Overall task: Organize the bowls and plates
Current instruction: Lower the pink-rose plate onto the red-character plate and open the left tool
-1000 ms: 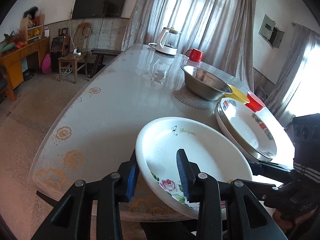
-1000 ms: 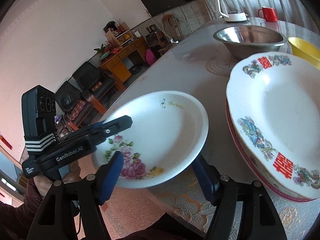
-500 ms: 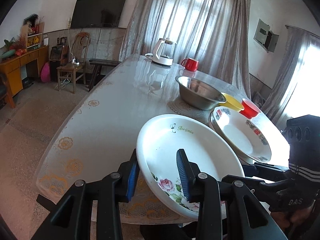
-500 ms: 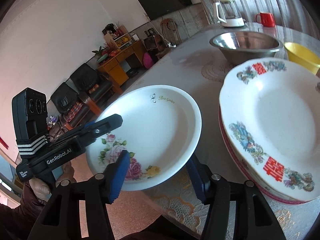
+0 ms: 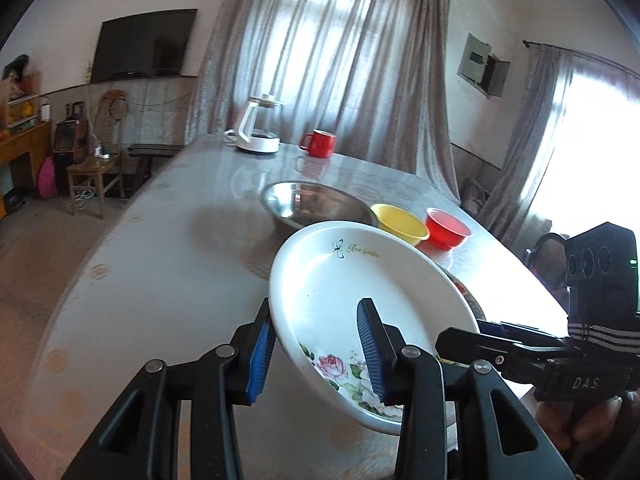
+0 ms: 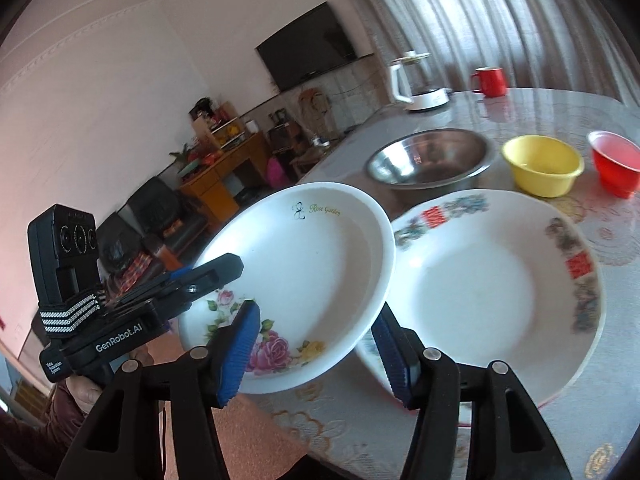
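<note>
A white plate with roses and "Rose Garden" lettering (image 5: 372, 292) is held in the air, tilted. My left gripper (image 5: 316, 348) is shut on its near left rim. My right gripper (image 6: 316, 344) is shut on its near right rim. The same plate shows in the right wrist view (image 6: 304, 272), its right edge over a stack of white plates with red characters (image 6: 492, 288) on the table. In the left wrist view that stack is mostly hidden behind the held plate.
On the table (image 5: 168, 248) beyond stand a steel bowl (image 6: 428, 160), a yellow bowl (image 6: 540, 164), a red bowl (image 6: 614, 160), a white kettle (image 5: 256, 130) and a red mug (image 5: 320, 144). The table's near edge is just below the grippers.
Both grippers have lifted the rose plate off the table and moved it right, so it now overlaps the stack of plates.
</note>
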`<control>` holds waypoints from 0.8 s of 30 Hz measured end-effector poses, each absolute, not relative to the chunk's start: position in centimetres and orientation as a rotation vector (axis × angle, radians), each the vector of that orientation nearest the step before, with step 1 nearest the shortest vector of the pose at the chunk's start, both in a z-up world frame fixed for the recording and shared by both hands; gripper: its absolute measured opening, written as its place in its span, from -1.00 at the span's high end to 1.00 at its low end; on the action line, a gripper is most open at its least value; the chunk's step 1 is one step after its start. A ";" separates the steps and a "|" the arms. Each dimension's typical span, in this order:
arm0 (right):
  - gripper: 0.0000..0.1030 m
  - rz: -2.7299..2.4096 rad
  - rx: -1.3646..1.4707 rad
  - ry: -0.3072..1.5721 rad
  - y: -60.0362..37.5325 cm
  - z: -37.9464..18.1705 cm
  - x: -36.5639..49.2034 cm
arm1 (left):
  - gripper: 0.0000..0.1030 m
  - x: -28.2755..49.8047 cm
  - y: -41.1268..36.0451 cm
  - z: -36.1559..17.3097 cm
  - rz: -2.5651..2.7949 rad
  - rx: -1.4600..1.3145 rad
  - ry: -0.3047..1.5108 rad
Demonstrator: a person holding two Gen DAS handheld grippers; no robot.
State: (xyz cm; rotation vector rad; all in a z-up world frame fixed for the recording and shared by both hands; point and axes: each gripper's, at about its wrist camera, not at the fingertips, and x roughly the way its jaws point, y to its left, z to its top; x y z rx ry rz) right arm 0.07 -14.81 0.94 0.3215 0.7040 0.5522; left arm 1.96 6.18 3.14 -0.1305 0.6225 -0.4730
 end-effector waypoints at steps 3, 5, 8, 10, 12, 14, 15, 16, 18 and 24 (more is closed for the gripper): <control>-0.14 0.485 0.356 0.712 -17.2 0.6 0.4 | 0.20 3.1 3.4 2.7 -0.523 -0.118 0.652; -0.14 0.437 0.370 0.731 -18.7 0.2 0.6 | 0.20 3.8 1.8 2.4 -0.552 -0.109 0.677; -0.16 0.378 0.407 0.772 -20.6 -0.6 0.9 | 0.18 4.5 -0.1 1.8 -0.591 -0.090 0.715; -0.17 0.342 0.431 0.792 -21.7 -1.1 1.0 | 0.15 4.8 -1.1 1.4 -0.604 -0.075 0.738; -0.17 0.313 0.449 0.802 -22.7 -1.4 1.0 | 0.12 5.0 -2.0 0.8 -0.610 -0.059 0.757; -0.17 0.285 0.432 0.793 -23.1 -1.2 0.9 | 0.10 5.3 -2.4 0.1 -0.603 -0.057 0.792; -0.17 0.273 0.426 0.788 -23.2 -1.1 0.9 | 0.09 5.4 -2.5 -0.1 -0.603 -0.065 0.805; -0.17 0.267 0.426 0.787 -23.4 -1.0 1.1 | 0.08 5.2 -2.5 -0.1 -0.603 -0.070 0.798; -0.17 0.266 0.434 0.787 -23.7 -0.9 1.4 | 0.08 5.0 -2.4 -0.1 -0.600 -0.068 0.800; -0.17 0.258 0.417 0.777 -23.7 -0.9 1.2 | 0.05 5.2 -2.3 0.0 -0.596 -0.091 0.809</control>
